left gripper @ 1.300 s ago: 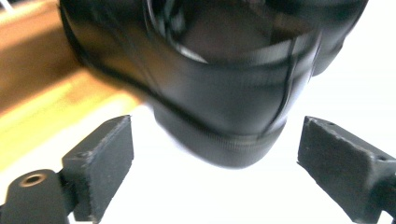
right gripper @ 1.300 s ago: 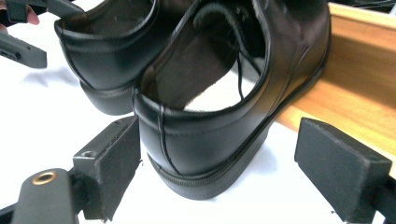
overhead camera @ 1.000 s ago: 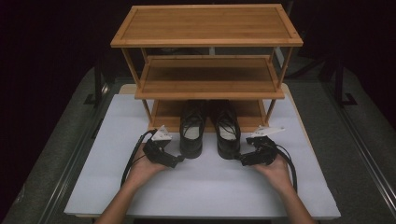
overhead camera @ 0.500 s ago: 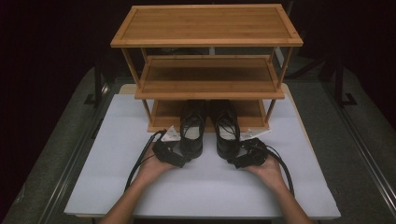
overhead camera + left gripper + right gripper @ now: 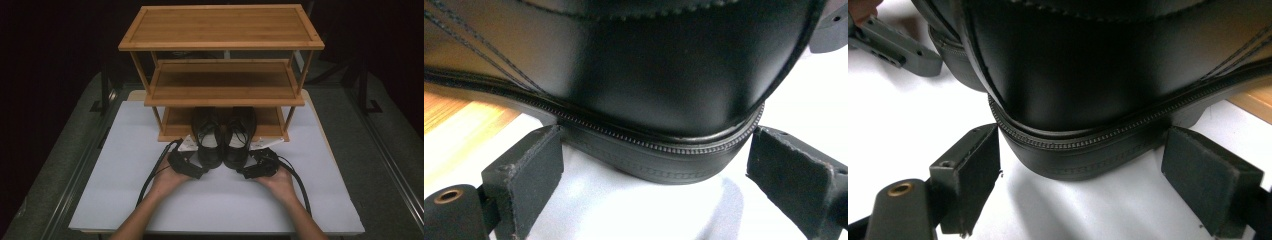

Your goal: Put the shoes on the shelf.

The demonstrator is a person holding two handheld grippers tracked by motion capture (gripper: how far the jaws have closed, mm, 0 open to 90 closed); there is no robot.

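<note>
Each black leather shoe lay heel-first before its gripper, toes tucked onto the bamboo rack's bottom shelf. The left gripper stood released around the left shoe's heel; the right gripper's jaws, just closing, had not pinched the right shoe. Stiff heel counters looked firmest; the polished leather seemed slippery.

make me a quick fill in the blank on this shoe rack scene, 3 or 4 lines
1. The bamboo rack has ____ shelves.
2. The two black shoes have their toes on the rack's ____ shelf.
3. The left gripper has its jaws open around the ____ of one shoe, pads not yet pressing.
4. The rack stands on a ____ board.

Missing words: three; bottom; heel; white
</note>
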